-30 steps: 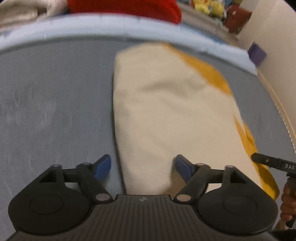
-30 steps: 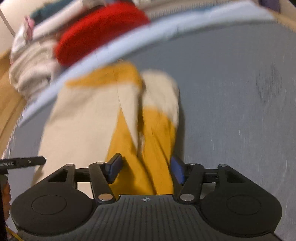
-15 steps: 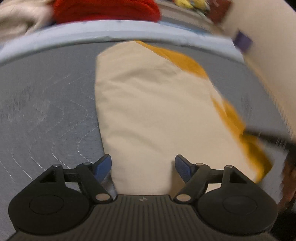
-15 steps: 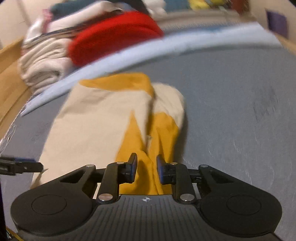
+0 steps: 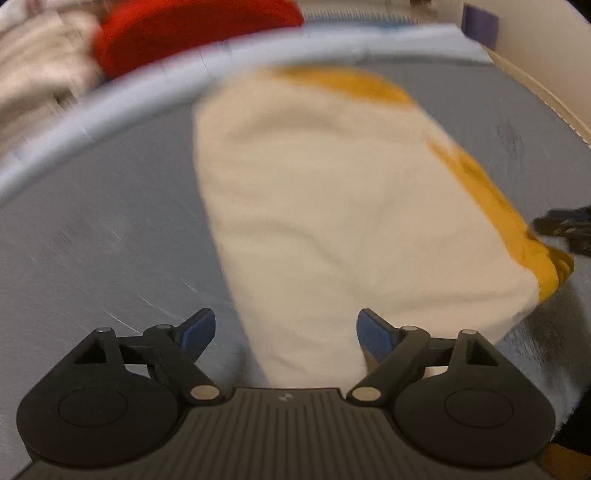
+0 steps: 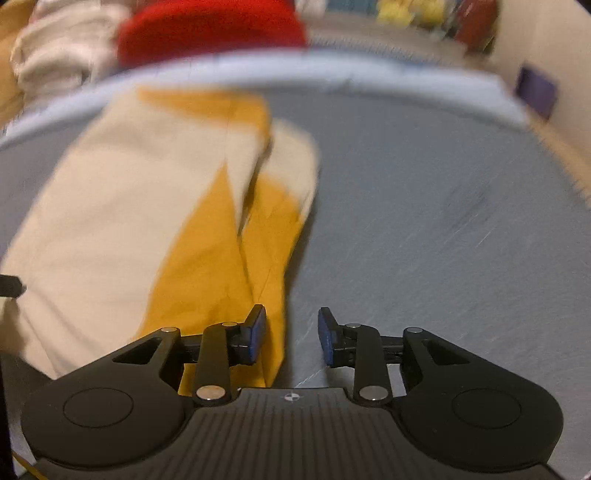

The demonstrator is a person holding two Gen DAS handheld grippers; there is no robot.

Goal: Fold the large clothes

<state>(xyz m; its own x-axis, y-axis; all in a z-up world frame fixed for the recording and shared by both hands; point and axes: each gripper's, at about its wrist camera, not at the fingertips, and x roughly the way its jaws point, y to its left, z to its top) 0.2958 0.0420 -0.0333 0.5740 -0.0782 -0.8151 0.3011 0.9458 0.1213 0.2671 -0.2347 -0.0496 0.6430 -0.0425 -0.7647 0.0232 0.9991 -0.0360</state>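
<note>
Garment (image 5: 343, 206), cream w/ mustard-yellow panels, lies folded into a long strip on the grey quilted bed surface (image 5: 92, 229), running from near the grippers toward the pale blue edge (image 5: 155, 77) at the far side. Left view: left gripper (image 5: 284, 332) over the strip's near end, jaws spread wide & just been opening a bit more; cream cloth sits in the gap but blue pads (image 5: 197, 328) don't press it, nothing held. Right gripper's tip shows dark at the frame's right, by the yellow corner. Right view: right gripper (image 6: 291, 334) at the strip's near right edge, jaws partly apart, just been reopening; yellow cloth (image 6: 229, 258) behind the left pad, gap itself over bare grey, nothing gripped. Beyond the blue edge: red bundle (image 6: 210, 29), whitish folded pile (image 6: 62, 44). Both views blurred
</note>
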